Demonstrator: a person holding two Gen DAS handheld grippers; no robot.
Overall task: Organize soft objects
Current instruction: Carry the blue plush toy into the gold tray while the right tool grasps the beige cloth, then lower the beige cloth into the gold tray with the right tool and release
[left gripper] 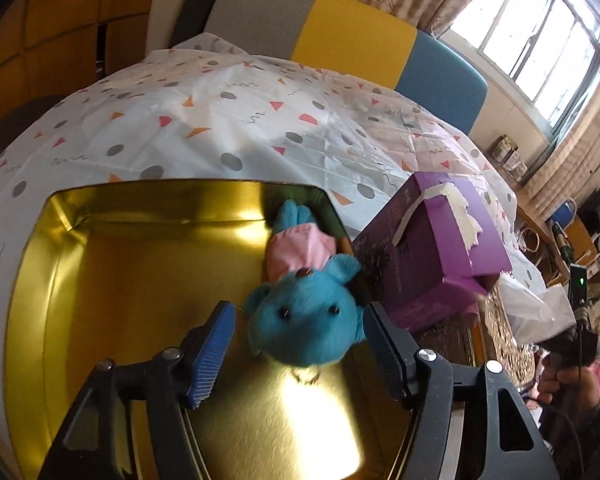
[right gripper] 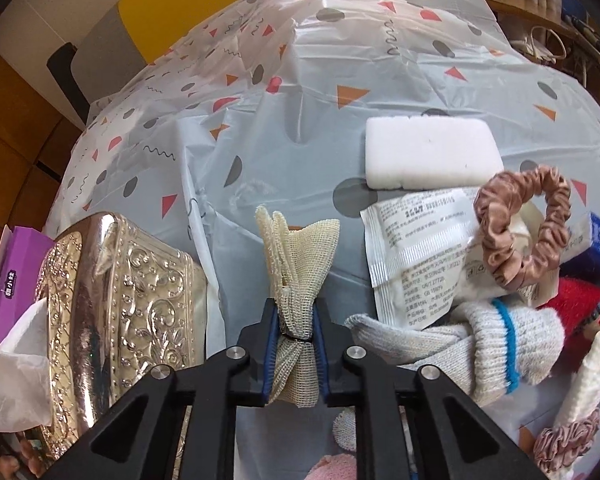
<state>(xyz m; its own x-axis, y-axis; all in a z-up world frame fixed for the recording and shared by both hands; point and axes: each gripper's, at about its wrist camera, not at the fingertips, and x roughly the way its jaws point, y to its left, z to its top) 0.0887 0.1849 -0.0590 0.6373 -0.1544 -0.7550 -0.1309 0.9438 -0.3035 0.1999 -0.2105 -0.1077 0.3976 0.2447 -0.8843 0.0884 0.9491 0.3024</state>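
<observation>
A blue plush bear (left gripper: 304,320) in a pink dress lies inside the open gold tin (left gripper: 112,272), against its right wall. My left gripper (left gripper: 300,340) is open, its fingers on either side of the bear's head. My right gripper (right gripper: 294,344) is shut on a cream mesh cloth bundle (right gripper: 296,276) and holds it above the table. To its right lie a white sponge (right gripper: 430,152), a tan scrunchie (right gripper: 520,224), a white packet (right gripper: 416,248), a grey knit glove (right gripper: 460,344) and a red-and-white doll (right gripper: 592,328).
A purple tissue box (left gripper: 432,248) stands right of the tin. The embossed silver tin lid (right gripper: 120,312) stands left of the right gripper, with tissue (right gripper: 12,384) beside it. A patterned plastic cloth (left gripper: 220,120) covers the table. A colourful headboard (left gripper: 340,36) is behind.
</observation>
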